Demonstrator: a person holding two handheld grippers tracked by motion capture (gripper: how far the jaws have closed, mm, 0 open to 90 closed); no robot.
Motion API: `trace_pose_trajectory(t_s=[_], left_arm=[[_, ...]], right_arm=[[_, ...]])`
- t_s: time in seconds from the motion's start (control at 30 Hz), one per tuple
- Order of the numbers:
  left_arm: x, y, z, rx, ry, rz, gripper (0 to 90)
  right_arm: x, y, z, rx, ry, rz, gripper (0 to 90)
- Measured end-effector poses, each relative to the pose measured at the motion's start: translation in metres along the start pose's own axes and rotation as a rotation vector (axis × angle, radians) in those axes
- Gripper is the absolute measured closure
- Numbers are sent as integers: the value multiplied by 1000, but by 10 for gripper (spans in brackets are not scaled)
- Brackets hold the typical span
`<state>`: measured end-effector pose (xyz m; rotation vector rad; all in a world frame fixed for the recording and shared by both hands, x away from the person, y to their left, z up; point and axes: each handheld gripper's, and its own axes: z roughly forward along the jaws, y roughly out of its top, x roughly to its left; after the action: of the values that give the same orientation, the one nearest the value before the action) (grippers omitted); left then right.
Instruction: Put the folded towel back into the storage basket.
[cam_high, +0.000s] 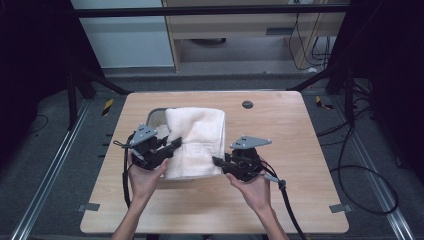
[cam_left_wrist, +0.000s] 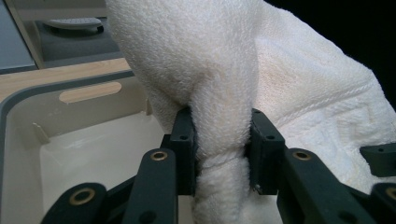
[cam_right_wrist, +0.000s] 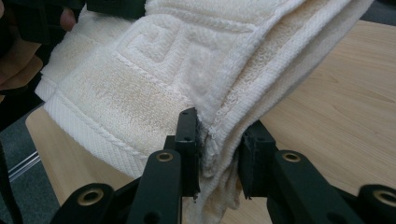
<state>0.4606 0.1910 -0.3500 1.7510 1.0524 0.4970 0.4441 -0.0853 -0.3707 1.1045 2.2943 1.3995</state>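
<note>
towel (cam_high: 196, 142) hiding most of bin (cam_high: 156, 118)

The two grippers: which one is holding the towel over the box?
The left gripper. It pinches the towel above the grey-rimmed box; the right gripper pinches the towel's other side over bare table.

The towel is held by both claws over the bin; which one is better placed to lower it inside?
Probably the left claw: its edge of the towel hangs above the bin, while the right claw grips over bare table.

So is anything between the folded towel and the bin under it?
Nothing visible. Both tongs, left and right, grip the folded white terry towel over the pale grey-rimmed plastic bin, whose visible interior looks bare.
</note>
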Motion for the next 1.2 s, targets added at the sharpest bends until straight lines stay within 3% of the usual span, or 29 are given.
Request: trace_pose_trajectory(t_s=[0.5,1.2], left_arm=[[23,0,-9,2,11,-24,669],[45,6,-13,-3,23,-50,669]], right_arm=[[11,12,21,6,3,-8,723],[14,23,44,-10,12,6,717]])
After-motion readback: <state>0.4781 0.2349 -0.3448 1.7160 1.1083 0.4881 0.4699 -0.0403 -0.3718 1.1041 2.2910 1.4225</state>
